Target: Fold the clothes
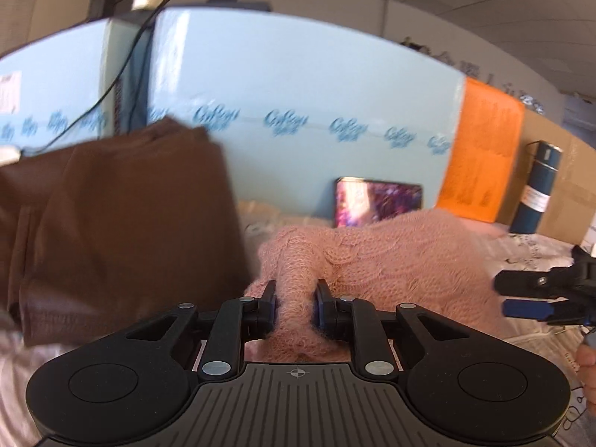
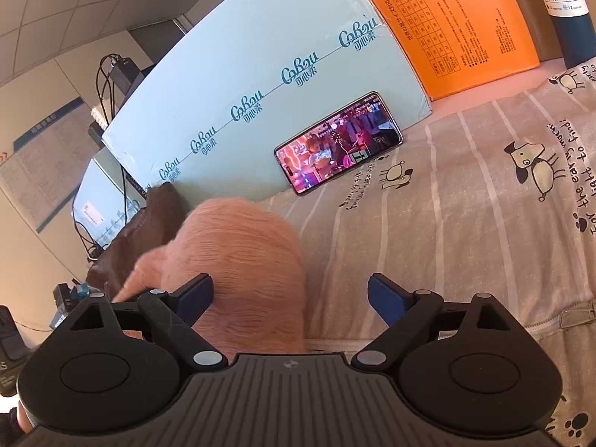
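Note:
A fluffy pink knitted sweater [image 1: 380, 257] lies bunched on the bed. My left gripper [image 1: 296, 298] is shut on a fold of the pink sweater, lifted a little. A brown garment [image 1: 123, 223] is folded to the left of it. In the right wrist view the pink sweater [image 2: 238, 257] bulges between the fingers, with the brown garment [image 2: 149, 231] behind it to the left. My right gripper [image 2: 290, 294] is open just above the sweater's near right edge. It also shows in the left wrist view [image 1: 521, 298], open, at the right.
A striped bedsheet with dog prints [image 2: 465, 193] covers the bed. A phone [image 2: 339, 141] with a lit screen leans on a light blue box [image 2: 260, 67]. An orange box [image 2: 454, 26] and a dark blue vacuum bottle [image 1: 536, 186] stand at the back right.

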`<action>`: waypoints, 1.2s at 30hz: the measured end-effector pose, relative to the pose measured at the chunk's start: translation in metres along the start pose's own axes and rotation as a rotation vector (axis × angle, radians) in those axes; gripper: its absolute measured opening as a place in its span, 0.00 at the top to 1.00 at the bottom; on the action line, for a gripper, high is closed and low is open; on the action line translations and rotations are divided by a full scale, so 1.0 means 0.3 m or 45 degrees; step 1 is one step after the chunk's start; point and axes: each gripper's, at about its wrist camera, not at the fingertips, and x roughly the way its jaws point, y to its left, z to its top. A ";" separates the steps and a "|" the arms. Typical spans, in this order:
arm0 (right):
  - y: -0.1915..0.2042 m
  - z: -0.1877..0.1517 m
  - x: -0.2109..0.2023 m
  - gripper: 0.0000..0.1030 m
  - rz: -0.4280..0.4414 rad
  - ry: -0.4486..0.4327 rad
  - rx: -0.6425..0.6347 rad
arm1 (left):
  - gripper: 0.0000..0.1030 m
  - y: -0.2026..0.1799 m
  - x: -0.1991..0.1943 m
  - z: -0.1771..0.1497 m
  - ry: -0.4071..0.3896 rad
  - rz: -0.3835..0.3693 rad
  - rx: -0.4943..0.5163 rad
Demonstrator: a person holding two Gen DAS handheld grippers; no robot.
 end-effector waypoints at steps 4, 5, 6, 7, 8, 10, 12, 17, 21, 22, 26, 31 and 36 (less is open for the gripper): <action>0.007 -0.003 0.006 0.13 -0.019 0.002 -0.006 | 0.28 0.041 -0.011 -0.021 -0.005 0.053 -0.125; 0.011 -0.003 0.006 0.13 -0.026 -0.001 -0.010 | 0.28 0.053 -0.011 -0.026 -0.003 0.054 -0.156; 0.016 -0.002 0.007 0.13 -0.035 -0.003 -0.019 | 0.28 0.066 -0.006 -0.031 0.009 0.041 -0.192; 0.023 -0.002 0.008 0.13 -0.046 -0.005 -0.029 | 0.26 0.079 -0.001 -0.036 0.026 0.030 -0.229; 0.030 -0.001 0.009 0.13 -0.056 -0.007 -0.039 | 0.25 0.089 0.007 -0.041 0.042 0.023 -0.264; 0.049 0.001 0.010 0.12 -0.091 -0.007 -0.061 | 0.20 0.101 0.018 -0.049 0.059 0.019 -0.310; 0.072 0.002 0.009 0.12 -0.114 -0.013 -0.089 | 0.16 0.107 0.026 -0.056 0.072 0.017 -0.338; 0.128 0.008 0.016 0.11 -0.177 -0.034 -0.168 | 0.13 0.108 0.039 -0.065 0.093 0.004 -0.351; 0.143 0.018 0.041 0.11 -0.146 -0.013 -0.144 | 0.11 0.127 0.049 -0.071 0.108 -0.040 -0.424; 0.145 0.019 0.050 0.11 -0.136 -0.002 -0.135 | 0.11 0.131 0.054 -0.074 0.113 -0.063 -0.446; 0.154 0.022 0.086 0.09 -0.100 0.043 -0.099 | 0.07 0.131 0.072 -0.084 0.124 -0.129 -0.495; 0.151 0.012 0.141 0.11 -0.145 0.104 -0.068 | 0.07 0.108 0.076 -0.091 0.090 -0.185 -0.462; 0.160 0.006 0.155 0.28 -0.168 0.140 -0.060 | 0.22 0.052 0.083 -0.097 0.082 -0.226 -0.329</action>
